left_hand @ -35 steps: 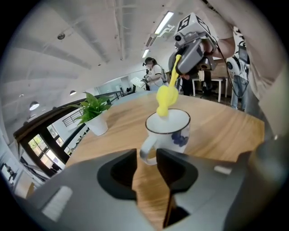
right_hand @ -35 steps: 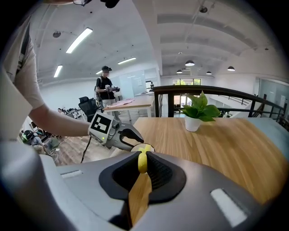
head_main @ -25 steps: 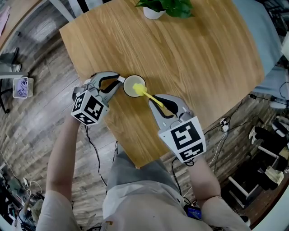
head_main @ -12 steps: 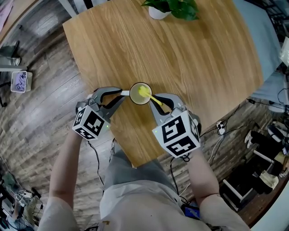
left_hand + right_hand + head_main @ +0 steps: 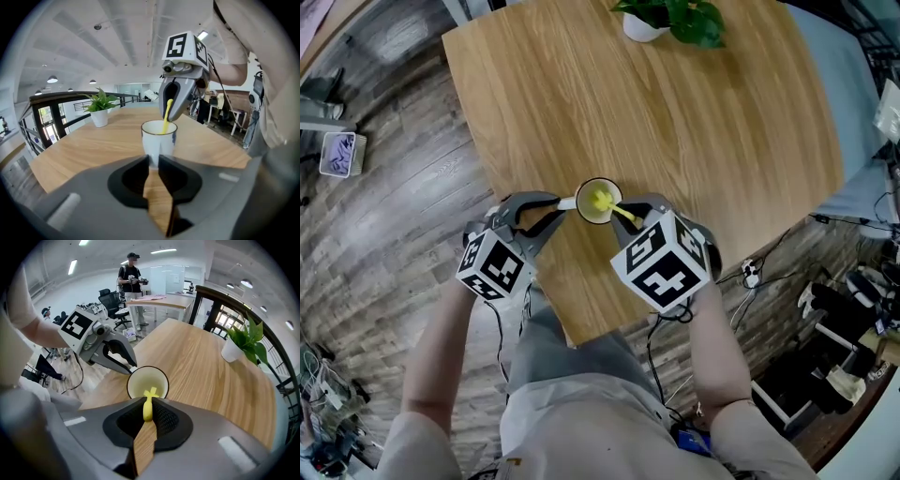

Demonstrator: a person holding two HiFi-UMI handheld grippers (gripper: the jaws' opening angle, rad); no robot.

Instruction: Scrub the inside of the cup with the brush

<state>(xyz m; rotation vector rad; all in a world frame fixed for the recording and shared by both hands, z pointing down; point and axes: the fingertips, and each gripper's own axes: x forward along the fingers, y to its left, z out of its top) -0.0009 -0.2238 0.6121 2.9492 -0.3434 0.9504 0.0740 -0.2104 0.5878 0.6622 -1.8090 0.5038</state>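
Op: Since a second ago my right gripper (image 5: pixel 147 409) has tipped steeper over the cup (image 5: pixel 159 143), and the brush (image 5: pixel 605 201) head now sits down inside it.

Desk: Jaws?

Op: Right ones clamp the yellow brush handle; my left gripper (image 5: pixel 153 161) pinches the cup's handle. I see the cup upright near the table's (image 5: pixel 675 122) left edge, toward its near corner.

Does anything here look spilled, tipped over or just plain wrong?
Nothing stands out. The cup is upright at the table's near corner, the left gripper clamped on its handle; the right gripper holds the yellow brush with its head inside the cup. No spill shows.
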